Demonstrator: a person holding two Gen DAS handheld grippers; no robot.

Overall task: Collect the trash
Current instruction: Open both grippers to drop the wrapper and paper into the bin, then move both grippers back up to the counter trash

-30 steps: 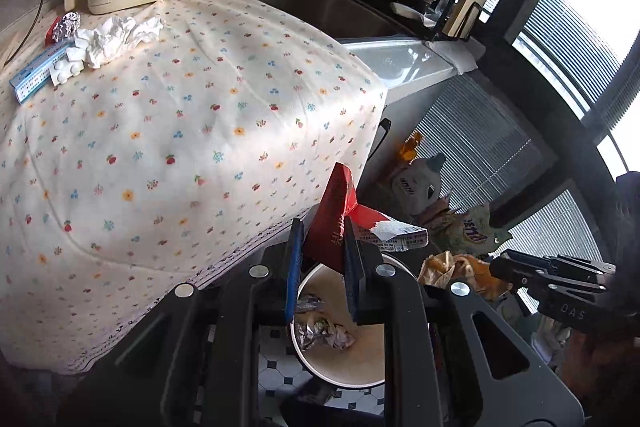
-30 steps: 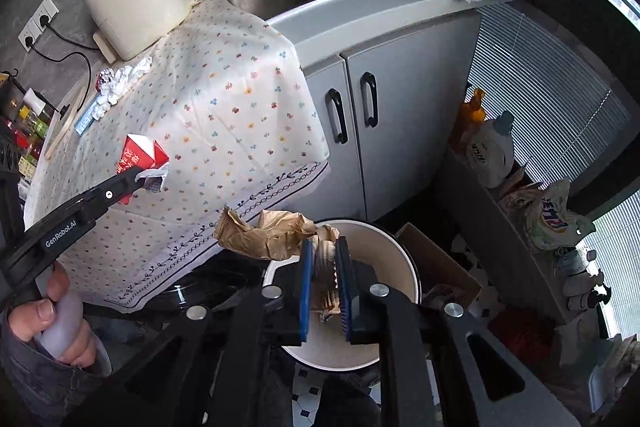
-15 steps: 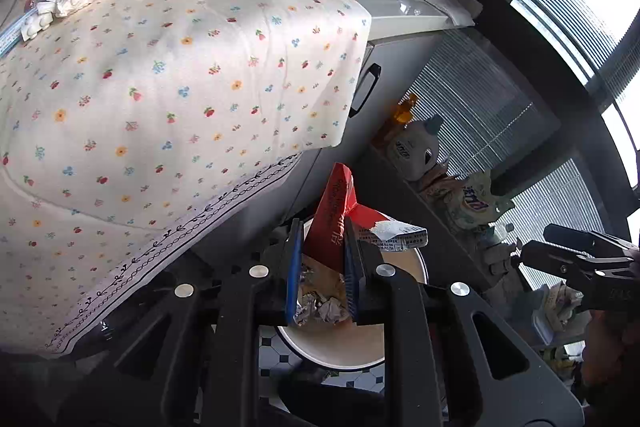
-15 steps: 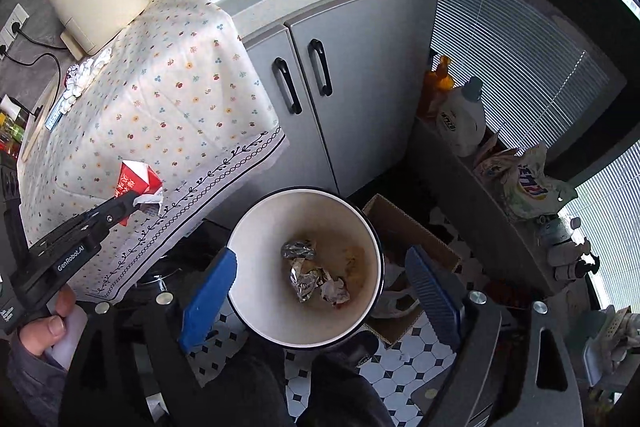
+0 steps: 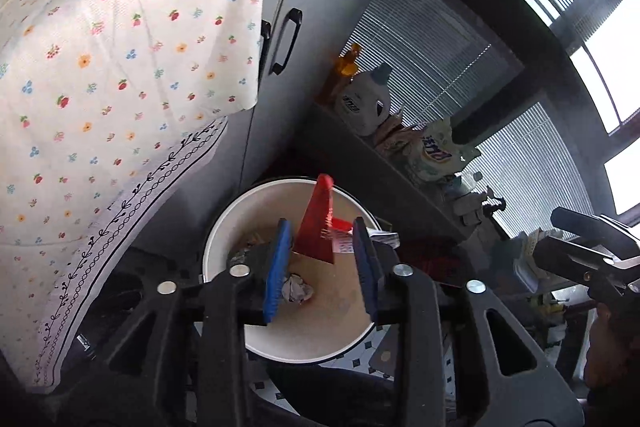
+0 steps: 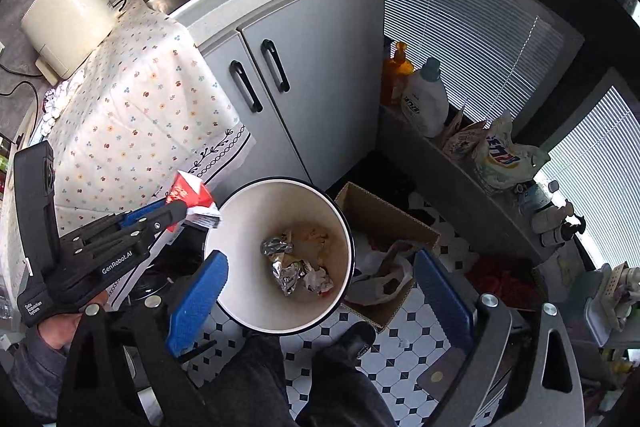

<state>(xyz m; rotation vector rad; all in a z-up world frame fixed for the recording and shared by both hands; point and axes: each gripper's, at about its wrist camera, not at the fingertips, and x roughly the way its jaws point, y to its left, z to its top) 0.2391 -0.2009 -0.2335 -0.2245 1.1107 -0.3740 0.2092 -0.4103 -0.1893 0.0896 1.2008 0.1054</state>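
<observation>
Brown paper [image 6: 316, 239] now lies in bin [image 6: 224, 227]; cardboard box [image 6: 400, 219] adjacent.

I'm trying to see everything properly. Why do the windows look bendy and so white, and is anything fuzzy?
Left wrist view: fisheye lens curves the window frames; daylight glares the panes white; the red carton is slightly blurred. Right wrist view: cupboard doors bow too; foil in the bin stays sharp.
</observation>
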